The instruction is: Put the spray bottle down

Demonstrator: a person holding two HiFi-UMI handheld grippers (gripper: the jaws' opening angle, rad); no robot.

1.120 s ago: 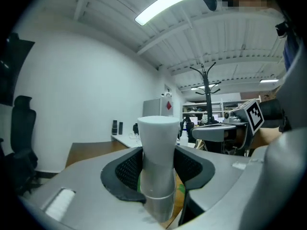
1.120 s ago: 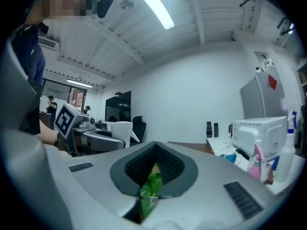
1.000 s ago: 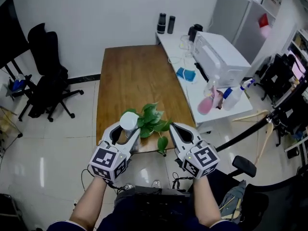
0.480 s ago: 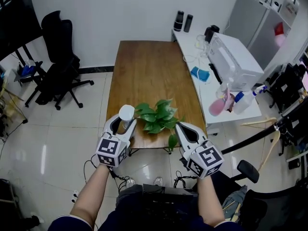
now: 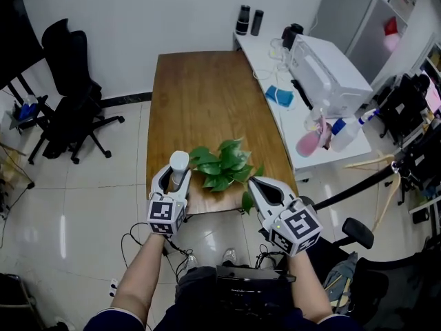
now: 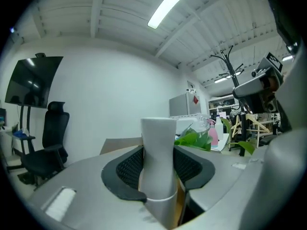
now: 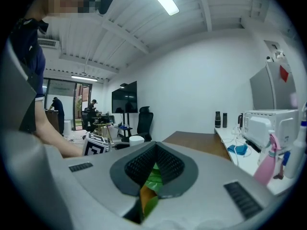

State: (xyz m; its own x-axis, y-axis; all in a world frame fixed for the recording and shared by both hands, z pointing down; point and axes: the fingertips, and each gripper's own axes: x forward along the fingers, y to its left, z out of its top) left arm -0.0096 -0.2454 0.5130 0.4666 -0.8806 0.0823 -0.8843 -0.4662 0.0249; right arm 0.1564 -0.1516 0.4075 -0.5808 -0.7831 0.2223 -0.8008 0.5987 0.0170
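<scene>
A white spray bottle (image 5: 178,163) stands upright between the pads of my left gripper (image 5: 172,182), which is shut on its narrow neck. In the left gripper view the bottle (image 6: 158,152) fills the gap of the left gripper (image 6: 159,169). It hangs over the near left corner of the wooden table (image 5: 200,95); whether its base touches the top is hidden. My right gripper (image 5: 255,183) is at the table's near edge, right of the potted plant (image 5: 224,167). In the right gripper view that gripper (image 7: 154,153) is shut on nothing, with leaves behind it.
The plant spreads over the table's near end between the two grippers. A white side table (image 5: 275,71) to the right carries a white appliance (image 5: 329,74), a pink bottle (image 5: 308,142) and a blue cloth (image 5: 280,95). A black office chair (image 5: 69,109) stands at the left.
My left gripper has sunk with the bottle and drawn toward the table's near left corner. The right gripper has barely shifted and stays shut.
</scene>
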